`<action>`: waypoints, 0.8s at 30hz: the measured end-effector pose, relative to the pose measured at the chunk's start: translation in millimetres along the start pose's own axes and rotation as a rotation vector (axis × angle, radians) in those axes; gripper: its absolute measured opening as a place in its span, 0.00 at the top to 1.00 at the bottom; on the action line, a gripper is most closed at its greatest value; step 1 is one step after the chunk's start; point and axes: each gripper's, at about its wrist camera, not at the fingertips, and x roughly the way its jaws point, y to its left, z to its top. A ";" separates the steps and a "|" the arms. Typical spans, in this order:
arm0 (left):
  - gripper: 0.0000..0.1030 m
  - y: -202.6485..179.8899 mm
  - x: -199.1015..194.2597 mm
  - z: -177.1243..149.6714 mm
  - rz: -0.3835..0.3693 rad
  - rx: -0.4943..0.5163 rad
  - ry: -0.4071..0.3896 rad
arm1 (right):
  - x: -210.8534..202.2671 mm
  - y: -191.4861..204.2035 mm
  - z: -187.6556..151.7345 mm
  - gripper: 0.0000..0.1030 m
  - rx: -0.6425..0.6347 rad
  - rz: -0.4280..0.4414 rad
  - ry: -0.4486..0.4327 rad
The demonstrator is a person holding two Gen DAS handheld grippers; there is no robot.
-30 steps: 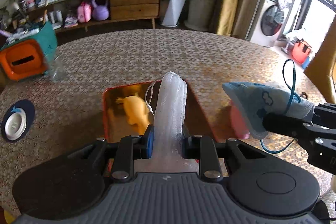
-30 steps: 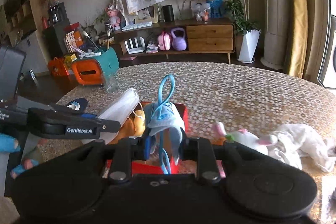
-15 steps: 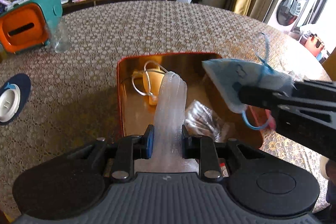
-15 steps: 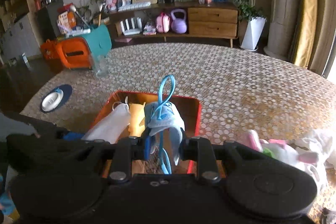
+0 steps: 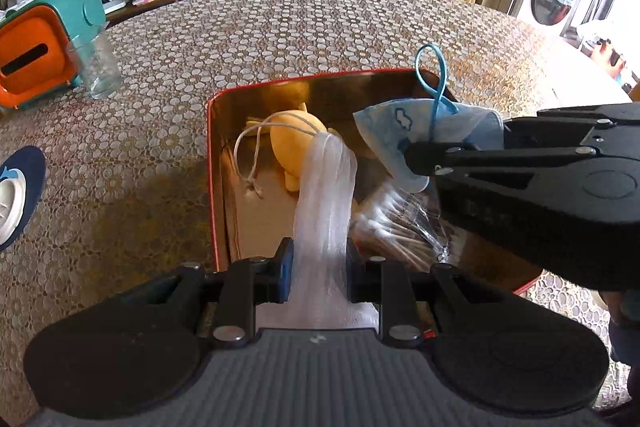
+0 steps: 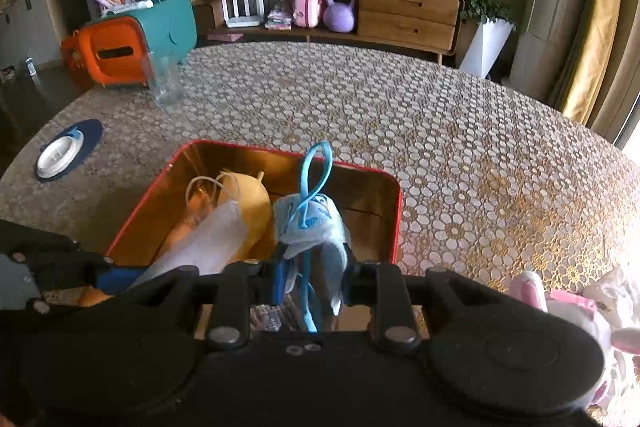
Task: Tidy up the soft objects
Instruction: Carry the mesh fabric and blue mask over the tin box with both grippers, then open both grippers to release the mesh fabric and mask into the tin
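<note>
Both grippers hang over the red tin (image 5: 212, 163), tilted downward. Left gripper (image 5: 318, 259) pinches a white mask (image 5: 326, 195), long axis running forward over the yellow soft toy (image 5: 294, 139). Right gripper (image 6: 312, 275) pinches a blue mask (image 6: 310, 223), loop upright, toward the tin's right half. Release point lies straight below each. Tin floor largely hidden; packet of swabs (image 5: 396, 219) only partly legible.

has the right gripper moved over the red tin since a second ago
Yes. In the left wrist view the right gripper, clamping the blue mask, has come in from beside the red tin to above it.
</note>
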 end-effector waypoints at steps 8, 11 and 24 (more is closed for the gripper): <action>0.77 -1.3 9.3 0.0 0.021 0.033 0.007 | 10.8 1.5 -2.2 0.75 -0.011 -0.019 0.023; 0.77 -1.2 9.7 -0.4 0.022 0.030 0.009 | 13.1 2.9 -4.1 0.72 -0.018 -0.012 0.037; 0.49 -2.8 0.7 -6.4 0.023 0.035 -0.011 | 2.9 1.2 -6.1 0.51 -0.003 -0.003 0.021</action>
